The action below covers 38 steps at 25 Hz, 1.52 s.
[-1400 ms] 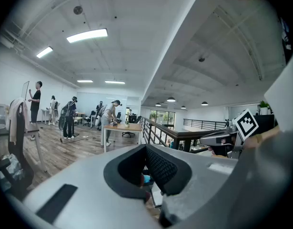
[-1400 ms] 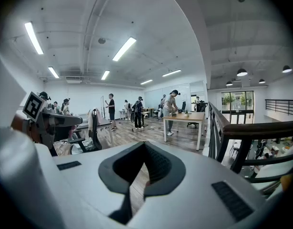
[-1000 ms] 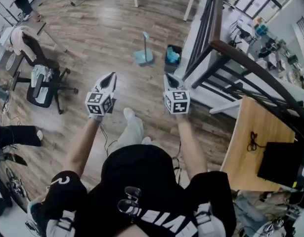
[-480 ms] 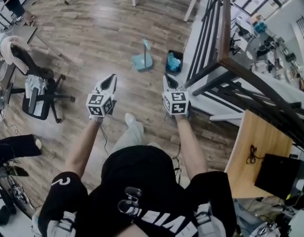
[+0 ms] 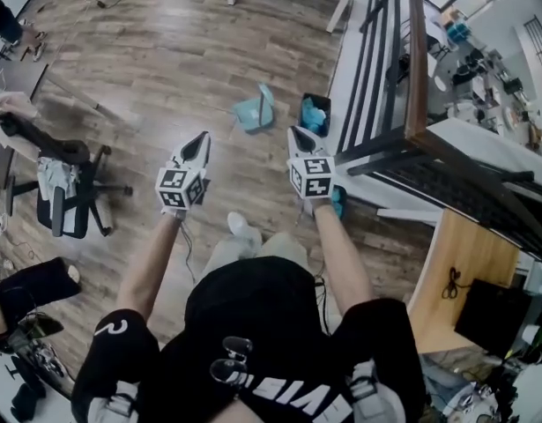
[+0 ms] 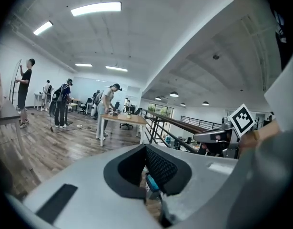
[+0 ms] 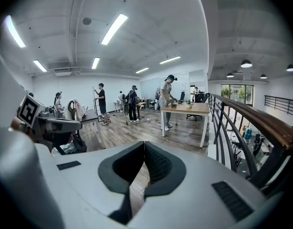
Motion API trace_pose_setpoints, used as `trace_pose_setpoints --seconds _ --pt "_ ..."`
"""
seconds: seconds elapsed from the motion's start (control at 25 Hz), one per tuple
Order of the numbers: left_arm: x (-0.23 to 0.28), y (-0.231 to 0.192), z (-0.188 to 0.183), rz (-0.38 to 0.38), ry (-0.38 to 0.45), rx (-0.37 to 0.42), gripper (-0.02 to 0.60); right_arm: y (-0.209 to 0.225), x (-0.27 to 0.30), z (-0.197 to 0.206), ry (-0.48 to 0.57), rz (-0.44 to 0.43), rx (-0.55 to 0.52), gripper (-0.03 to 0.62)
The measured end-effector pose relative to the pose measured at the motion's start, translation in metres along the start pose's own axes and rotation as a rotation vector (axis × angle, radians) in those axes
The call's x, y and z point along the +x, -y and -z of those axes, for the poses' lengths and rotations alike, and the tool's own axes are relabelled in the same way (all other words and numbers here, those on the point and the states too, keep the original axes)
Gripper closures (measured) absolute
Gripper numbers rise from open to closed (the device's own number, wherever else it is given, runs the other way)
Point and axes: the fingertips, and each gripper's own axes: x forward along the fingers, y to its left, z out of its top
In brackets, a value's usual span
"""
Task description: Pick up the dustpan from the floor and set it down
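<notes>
The teal dustpan (image 5: 256, 113) with its upright handle stands on the wooden floor ahead of me in the head view. Both grippers are held out in front, short of it and apart from it. My left gripper (image 5: 198, 141) points at the floor left of the dustpan, my right gripper (image 5: 297, 134) just right of it. Each one's jaws meet at the tips with nothing between them. In the left gripper view (image 6: 146, 149) a teal piece (image 6: 151, 184), probably the dustpan, shows low behind the pads. The right gripper view (image 7: 144, 144) shows only floor there.
A black bin (image 5: 315, 113) with teal contents stands right of the dustpan, against a dark railing (image 5: 416, 60). An office chair (image 5: 63, 192) is at the left, a wooden desk (image 5: 456, 254) at the right. People stand round a table (image 6: 122, 120) farther off.
I have walked forward: the dustpan and bin have come nearer to both grippers, and the chair has slid back on the left. Both grippers stay shut and level with each other.
</notes>
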Motion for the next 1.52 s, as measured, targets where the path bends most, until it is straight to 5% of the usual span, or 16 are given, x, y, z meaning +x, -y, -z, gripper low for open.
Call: trace_pose_setpoints --seconds 0.4,0.88,1.52 --pt "0.077 -0.043 0.015 0.007 -0.018 -0.017 0.586 0.031 0.090 0.010 -0.034 -0.004 0.013 0.595" --pt "0.172 -0.089 0.055 -0.056 -0.059 -0.052 0.586 0.066 0.228 0.049 -0.111 -0.084 -0.030 0.448" --pt "0.246 -0.141 0.139 -0.108 -0.081 -0.129 0.586 0.080 0.394 0.183 -0.327 -0.125 -0.081 0.337"
